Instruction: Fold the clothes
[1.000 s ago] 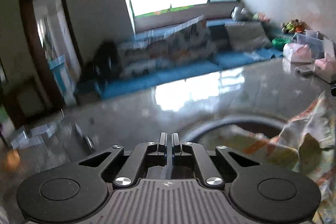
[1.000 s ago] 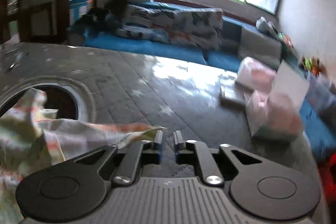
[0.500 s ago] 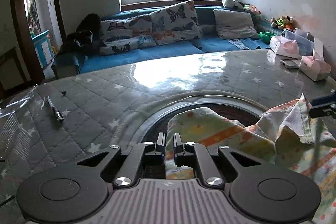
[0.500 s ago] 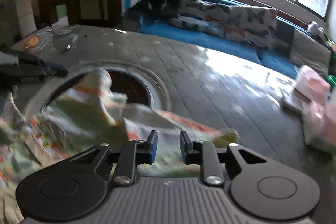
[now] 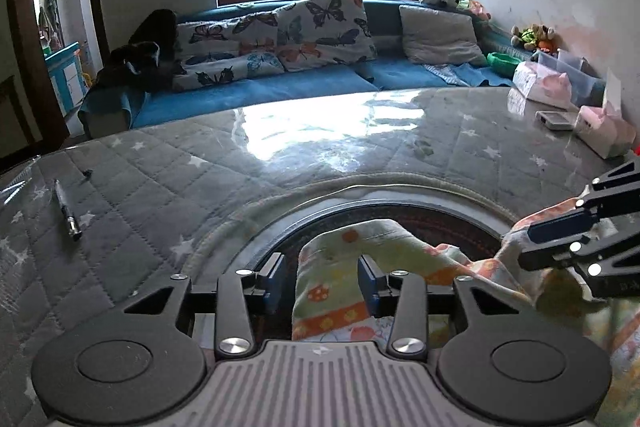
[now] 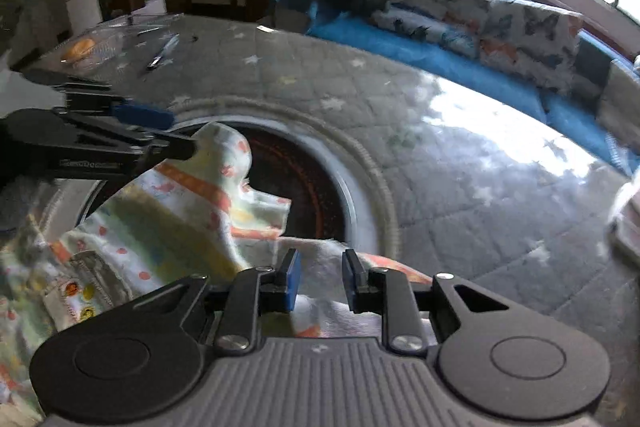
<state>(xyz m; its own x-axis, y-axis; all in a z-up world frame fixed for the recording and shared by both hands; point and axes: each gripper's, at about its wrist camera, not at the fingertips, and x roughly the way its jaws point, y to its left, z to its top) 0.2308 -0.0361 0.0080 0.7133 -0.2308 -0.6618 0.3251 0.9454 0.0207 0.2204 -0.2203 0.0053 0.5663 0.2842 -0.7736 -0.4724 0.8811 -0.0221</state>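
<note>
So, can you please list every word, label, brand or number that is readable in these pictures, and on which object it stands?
None can be read.
Left gripper: a pale line of embossed lettering on its side in the right wrist view, too blurred to read.
Right gripper: a few pale marks at the edge of the left wrist view, cut off, unreadable.
Patterned cloth: printed figures only, no words.

The patterned cloth (image 5: 340,291) runs off the bottom right edge of the left wrist view, its full outline unseen. The right claw (image 6: 318,281) body hides the cloth's near part. The orange thing (image 6: 82,47) on the far counter (image 6: 460,163) is too blurred to identify. The right edge smears out.
</note>
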